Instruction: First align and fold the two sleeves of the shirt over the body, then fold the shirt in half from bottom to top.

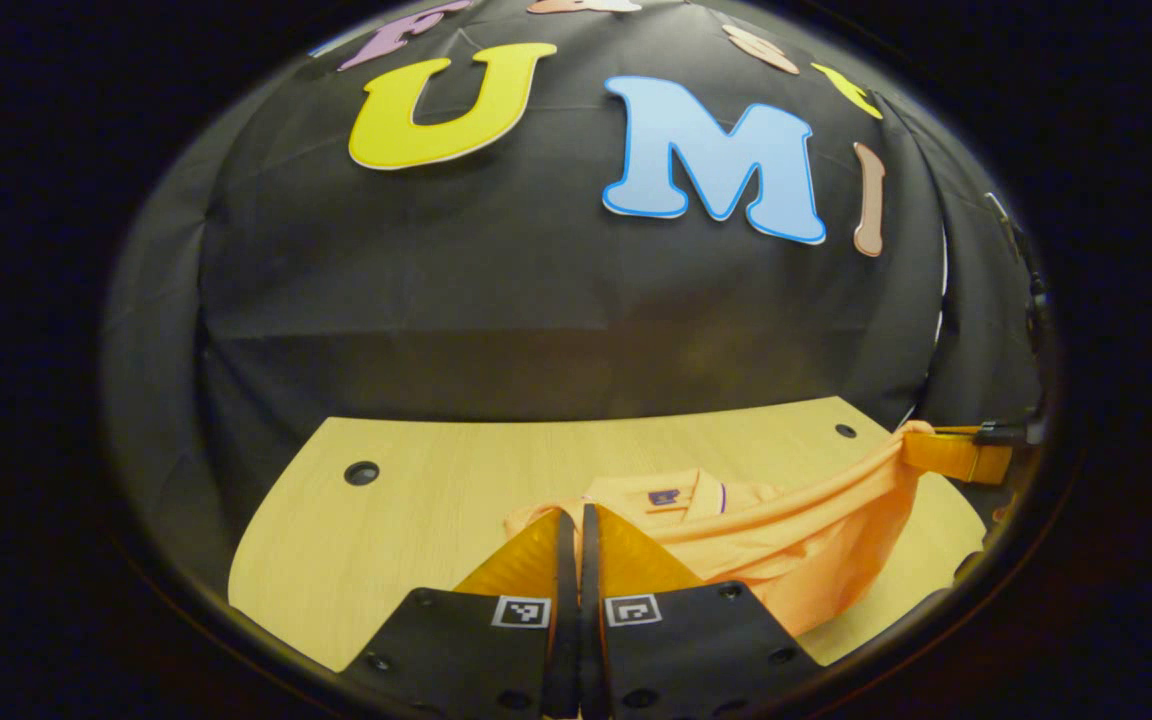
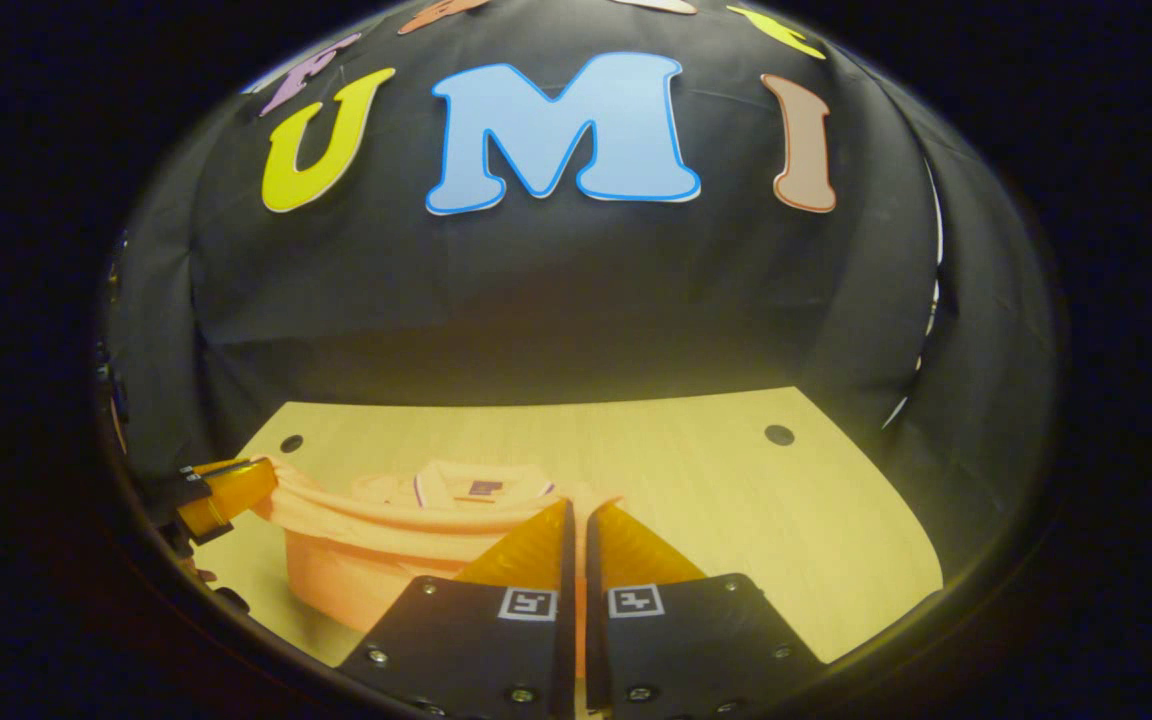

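Note:
An orange polo shirt (image 1: 796,545) lies on the wooden table (image 1: 416,500), its collar (image 1: 681,495) toward the far wall. My left gripper (image 1: 576,512) is shut, with a thin strip of orange cloth pinched between its fingers. From there a taut edge of the shirt rises to the right, up to my right gripper (image 1: 936,450). In the right gripper view, the right gripper (image 2: 579,505) is likewise shut on orange cloth. The shirt (image 2: 376,570) hangs in a band to the left, reaching the left gripper (image 2: 236,488). The collar (image 2: 481,485) lies flat behind the lifted edge.
The table has round holes near its far corners (image 1: 361,473) (image 2: 779,435). Bare wood (image 2: 736,500) stretches to the right of the shirt. The black cloth wall (image 1: 556,320) stands just behind the table's far edge.

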The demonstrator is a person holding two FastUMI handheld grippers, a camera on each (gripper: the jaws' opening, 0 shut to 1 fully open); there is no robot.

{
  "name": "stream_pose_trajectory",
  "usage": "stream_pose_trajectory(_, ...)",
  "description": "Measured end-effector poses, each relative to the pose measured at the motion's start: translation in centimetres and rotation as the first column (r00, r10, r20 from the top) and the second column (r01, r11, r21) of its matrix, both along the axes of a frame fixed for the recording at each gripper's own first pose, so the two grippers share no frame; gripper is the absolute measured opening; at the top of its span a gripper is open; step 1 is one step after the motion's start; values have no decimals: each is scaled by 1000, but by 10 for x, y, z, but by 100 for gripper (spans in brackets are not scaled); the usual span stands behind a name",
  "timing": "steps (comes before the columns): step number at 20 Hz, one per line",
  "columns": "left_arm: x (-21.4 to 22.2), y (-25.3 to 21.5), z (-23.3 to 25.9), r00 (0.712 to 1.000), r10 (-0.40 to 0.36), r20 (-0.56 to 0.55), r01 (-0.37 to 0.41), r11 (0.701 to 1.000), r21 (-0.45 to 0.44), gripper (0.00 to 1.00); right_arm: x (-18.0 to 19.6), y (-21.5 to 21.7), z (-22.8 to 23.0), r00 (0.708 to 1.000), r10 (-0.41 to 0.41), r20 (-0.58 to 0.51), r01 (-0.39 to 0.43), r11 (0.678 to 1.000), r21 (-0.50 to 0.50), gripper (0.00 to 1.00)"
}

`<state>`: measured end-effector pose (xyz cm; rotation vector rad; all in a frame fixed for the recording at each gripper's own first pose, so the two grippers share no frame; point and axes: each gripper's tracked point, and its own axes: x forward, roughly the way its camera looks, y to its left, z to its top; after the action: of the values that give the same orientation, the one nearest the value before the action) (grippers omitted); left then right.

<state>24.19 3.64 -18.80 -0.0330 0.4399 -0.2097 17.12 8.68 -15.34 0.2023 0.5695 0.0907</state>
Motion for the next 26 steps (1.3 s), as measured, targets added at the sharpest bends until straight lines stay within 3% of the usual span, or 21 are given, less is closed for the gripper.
stream_pose_trajectory(10,82,-5,-7,998,20,62,-19,1000,-13,5,78,10,-39,1000,5,-25,-5,1000,-19,4)
stream_pose_trajectory(16,109,-6,-35,998,31,59,-32,999,22,6,96,18,-64,998,1,-58,-2,1000,-16,4)
stream_pose_trajectory(26,115,-8,-79,998,50,-27,-49,997,54,6,103,24,-102,993,20,-117,-26,998,-55,7)
